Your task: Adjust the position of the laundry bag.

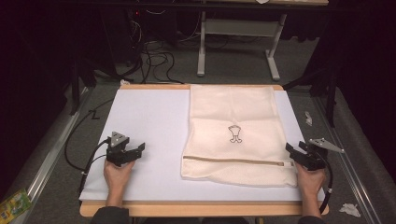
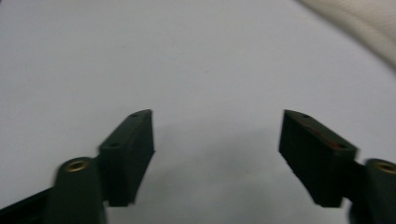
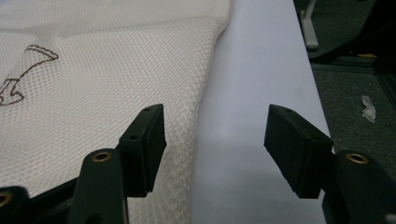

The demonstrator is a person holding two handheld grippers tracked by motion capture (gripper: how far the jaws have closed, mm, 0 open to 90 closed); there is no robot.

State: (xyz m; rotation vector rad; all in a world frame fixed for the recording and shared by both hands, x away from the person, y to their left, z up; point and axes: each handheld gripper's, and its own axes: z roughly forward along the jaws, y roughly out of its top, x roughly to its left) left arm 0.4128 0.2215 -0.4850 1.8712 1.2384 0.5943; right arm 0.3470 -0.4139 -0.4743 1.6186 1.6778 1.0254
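Observation:
A cream mesh laundry bag (image 1: pixel 236 130) lies flat on the right half of the white table (image 1: pixel 144 116), with a small dark emblem (image 1: pixel 234 134) in its middle and a zipper (image 1: pixel 236 161) running across near its front edge. My left gripper (image 1: pixel 135 151) rests open on bare white surface, well left of the bag. In the left gripper view the gripper (image 2: pixel 217 135) holds nothing, and the bag's edge (image 2: pixel 359 23) shows at the top right. My right gripper (image 1: pixel 294 151) stands open at the bag's right edge near the zipper end. In the right gripper view the gripper (image 3: pixel 215 128) straddles the mesh bag's edge (image 3: pixel 116 70).
Dark floor surrounds the table, with cables (image 1: pixel 154 60) and a white desk frame (image 1: pixel 238 32) beyond the far edge. Crumpled paper scraps (image 1: pixel 350 210) lie on the floor at the right, and a green packet (image 1: pixel 14 205) at the front left.

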